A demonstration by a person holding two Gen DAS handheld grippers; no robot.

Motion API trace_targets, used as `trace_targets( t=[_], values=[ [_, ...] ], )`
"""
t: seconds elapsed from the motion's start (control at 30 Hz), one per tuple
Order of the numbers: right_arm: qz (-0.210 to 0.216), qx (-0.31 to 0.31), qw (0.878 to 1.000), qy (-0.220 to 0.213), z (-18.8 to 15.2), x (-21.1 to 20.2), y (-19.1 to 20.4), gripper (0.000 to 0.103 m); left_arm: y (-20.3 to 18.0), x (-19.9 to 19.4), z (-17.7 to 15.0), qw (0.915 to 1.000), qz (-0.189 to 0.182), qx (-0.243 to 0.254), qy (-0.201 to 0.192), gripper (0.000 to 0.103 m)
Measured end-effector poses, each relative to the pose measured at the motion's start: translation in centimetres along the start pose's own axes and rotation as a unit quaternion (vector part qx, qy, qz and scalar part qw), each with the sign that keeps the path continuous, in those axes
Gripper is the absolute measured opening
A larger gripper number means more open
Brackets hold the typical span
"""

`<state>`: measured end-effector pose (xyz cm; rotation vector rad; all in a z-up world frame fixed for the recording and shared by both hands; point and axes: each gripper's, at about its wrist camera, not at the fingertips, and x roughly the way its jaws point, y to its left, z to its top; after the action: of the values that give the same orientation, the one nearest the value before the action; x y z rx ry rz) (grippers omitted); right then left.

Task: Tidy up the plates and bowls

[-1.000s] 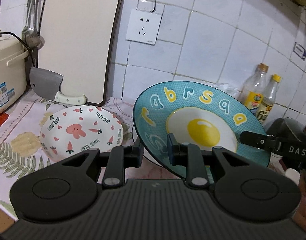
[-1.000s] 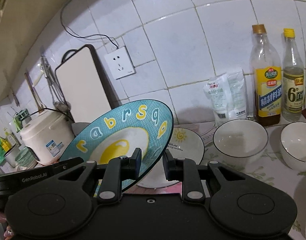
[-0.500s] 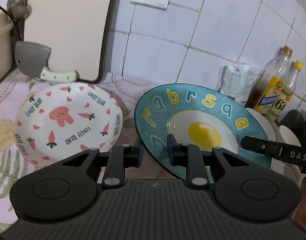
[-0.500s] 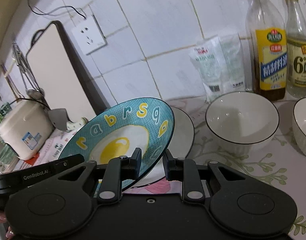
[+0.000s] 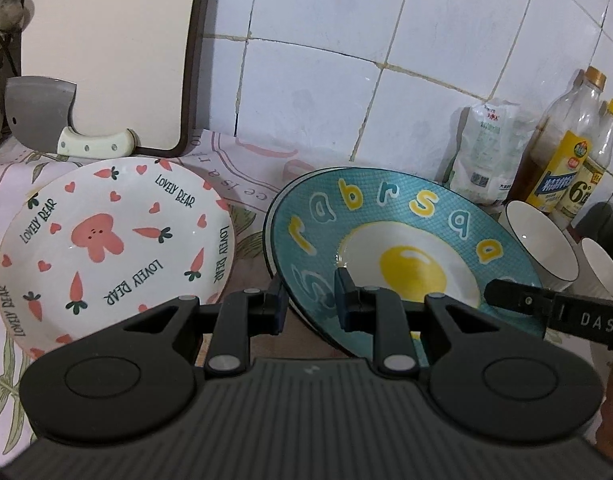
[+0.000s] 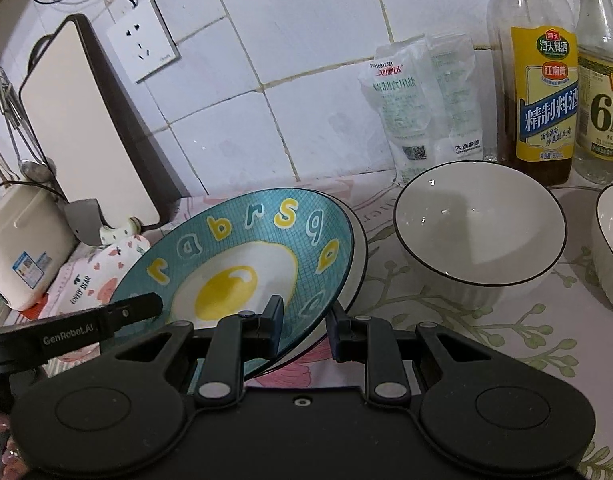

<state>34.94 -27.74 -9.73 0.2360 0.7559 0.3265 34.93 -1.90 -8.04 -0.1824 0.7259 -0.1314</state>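
Observation:
A teal plate (image 5: 390,236) with a fried-egg picture and letters is held by both grippers at opposite rims. My left gripper (image 5: 308,300) is shut on its near-left rim. My right gripper (image 6: 304,318) is shut on its right rim (image 6: 266,264). The teal plate sits low over a white plate (image 6: 360,256) on the counter, whose edge shows under it. A white carrot-and-bear plate (image 5: 106,240) lies to the left. Two white bowls (image 6: 482,232) stand to the right.
A cutting board (image 5: 106,48) and a cleaver (image 5: 42,116) lean against the tiled wall at the left. A rice cooker (image 6: 22,248) stands far left. Two bottles (image 6: 542,80) and a salt bag (image 6: 426,104) stand against the wall at the right.
Both grippers have lowered the teal plate toward the counter, down onto or just above the white plate. The views have come closer to the counter and wall.

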Motion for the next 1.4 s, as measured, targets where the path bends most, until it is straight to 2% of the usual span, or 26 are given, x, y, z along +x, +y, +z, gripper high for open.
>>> trace_targets(
  t=[0.13, 0.37, 0.5, 0.67, 0.77, 0.9, 1.07, 1.13, 1.27, 1.4],
  values=[
    [-0.022, -0.008, 1.000, 0.000, -0.3, 0.3, 0.7, 0.028, -0.1, 0.7, 0.1, 0.9999, 0.008, 0.008, 0.003, 0.022],
    [-0.036, -0.015, 0.999, -0.006, -0.3, 0.8, 0.8, 0.029, -0.5, 1.0, 0.5, 0.9995, 0.017, 0.025, 0.004, 0.022],
    [-0.058, -0.018, 0.998, -0.002, -0.3, 1.5, 0.6, 0.030, -1.2, 1.7, 0.6, 0.9990, 0.020, 0.036, 0.017, 0.022],
    [-0.052, -0.020, 0.998, -0.010, -0.4, 1.9, 0.1, 0.030, -1.2, 2.3, 0.7, 0.9990, 0.023, 0.031, 0.021, 0.023],
    [-0.054, -0.028, 0.998, -0.016, -0.4, 2.3, 0.2, 0.031, -1.1, 2.6, 1.2, 0.9986, 0.022, 0.028, 0.037, 0.024],
    [-0.057, -0.037, 0.997, -0.023, -0.6, 2.4, 0.2, 0.031, -1.5, 2.8, 1.9, 0.9973, 0.020, 0.031, 0.063, 0.035],
    [-0.066, -0.045, 0.996, -0.025, -0.5, 2.8, 0.4, 0.032, -1.8, 2.0, 2.0, 0.9967, 0.020, 0.031, 0.072, 0.042],
    [-0.074, -0.052, 0.996, -0.027, -0.7, 2.9, 0.7, 0.032, -1.9, 1.6, 2.0, 0.9957, 0.037, 0.032, 0.079, 0.051],
    [-0.087, -0.065, 0.993, -0.036, -1.0, 2.7, 1.2, 0.029, -2.2, -1.1, 2.0, 0.9966, 0.047, 0.059, 0.034, 0.053],
    [-0.078, -0.063, 0.994, -0.039, -1.4, 1.1, 1.9, 0.030, -2.2, -4.2, 2.0, 0.9965, 0.044, 0.068, 0.019, 0.054]
  ],
)
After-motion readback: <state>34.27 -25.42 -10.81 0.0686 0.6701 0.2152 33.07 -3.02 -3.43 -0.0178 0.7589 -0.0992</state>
